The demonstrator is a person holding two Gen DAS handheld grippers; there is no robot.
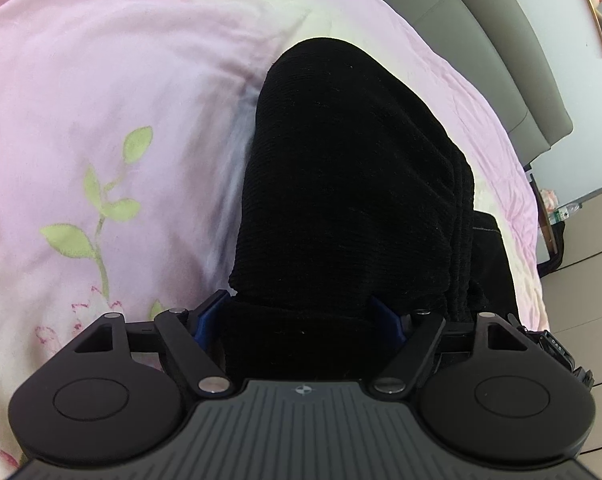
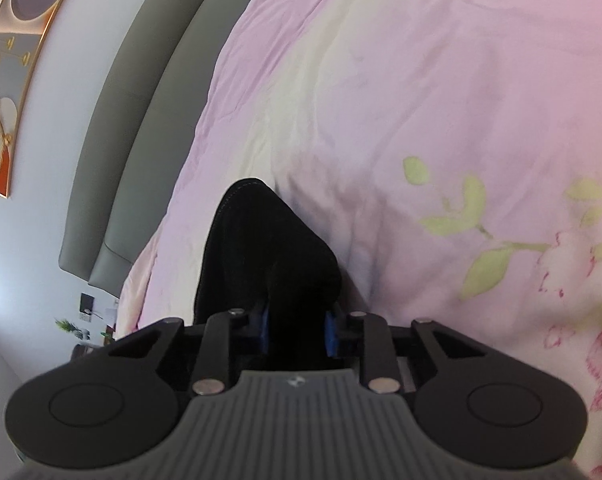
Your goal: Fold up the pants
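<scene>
- Bedspread (image 1: 101, 100), pink/cream w/ green leaf print, covers the bed under everything.
- Grey headboard (image 2: 141, 120) along the far edge; framed picture (image 2: 17, 60) on wall behind.
- Black pants (image 1: 341, 180) bunched on bedspread, lifted at near end.
- Left gripper (image 1: 301, 320): blue pads wide apart, thick wad of pants clamped between.
- Right gripper (image 2: 297, 334): narrower, pinching a fold of pants.
</scene>
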